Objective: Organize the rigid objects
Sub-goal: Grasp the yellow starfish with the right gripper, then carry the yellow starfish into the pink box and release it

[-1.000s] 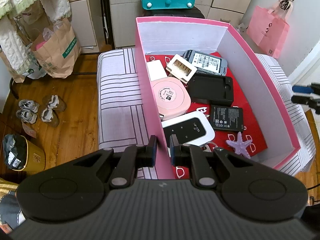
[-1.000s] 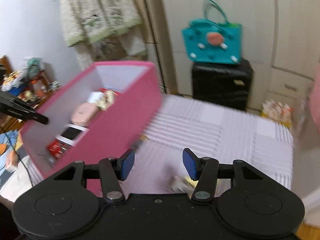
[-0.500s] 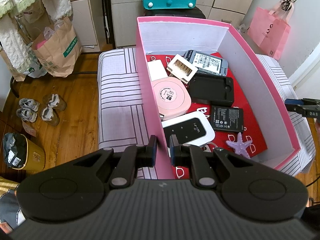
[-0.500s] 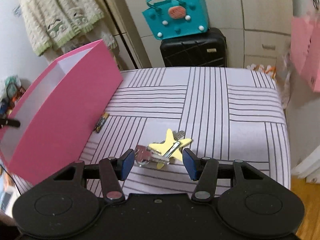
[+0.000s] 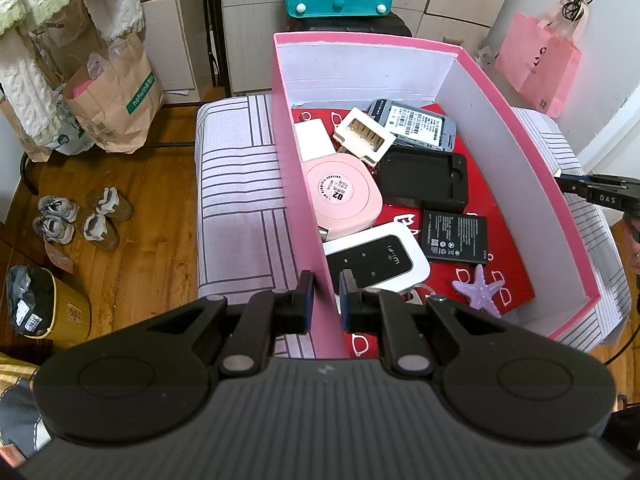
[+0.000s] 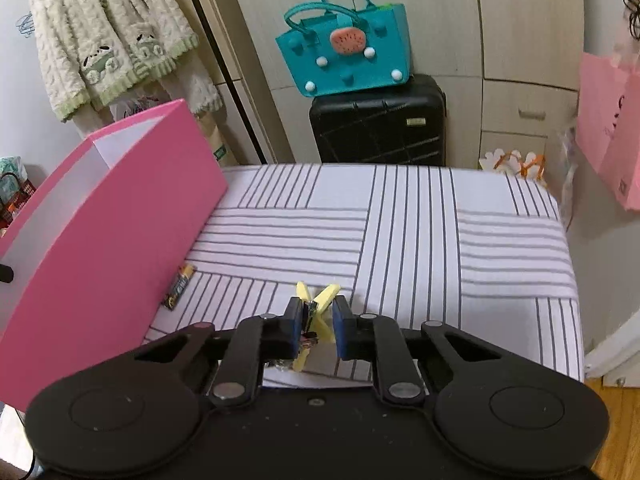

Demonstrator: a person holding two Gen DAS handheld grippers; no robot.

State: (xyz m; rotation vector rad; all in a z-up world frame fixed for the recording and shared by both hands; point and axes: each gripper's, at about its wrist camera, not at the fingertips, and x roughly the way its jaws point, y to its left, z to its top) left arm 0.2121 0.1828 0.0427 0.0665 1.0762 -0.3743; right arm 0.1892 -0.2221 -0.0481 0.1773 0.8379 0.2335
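My left gripper (image 5: 323,300) is shut on the near left wall of the pink box (image 5: 296,184), one pad on each side of it. Inside lie a pink round case (image 5: 340,192), a white Wi-Fi router (image 5: 376,256), a black battery (image 5: 456,236), a purple starfish (image 5: 478,290) and other small devices. On the striped cushion, my right gripper (image 6: 316,320) is closing its jaws on a yellow star keychain (image 6: 326,298), which stands tilted between the pads with metal keys under it. The right gripper's tips (image 5: 592,190) show past the box's right wall.
A small battery (image 6: 180,286) lies on the striped cushion (image 6: 440,240) against the pink box's outer wall (image 6: 112,240). Behind the cushion stand a black suitcase (image 6: 380,128) with a teal bag (image 6: 348,56). Shoes (image 5: 76,216) and paper bags (image 5: 116,108) sit on the wooden floor.
My right gripper swung from the box to the cushion, came down over the yellow star keychain and closed its jaws around it. The left gripper and box kept still.
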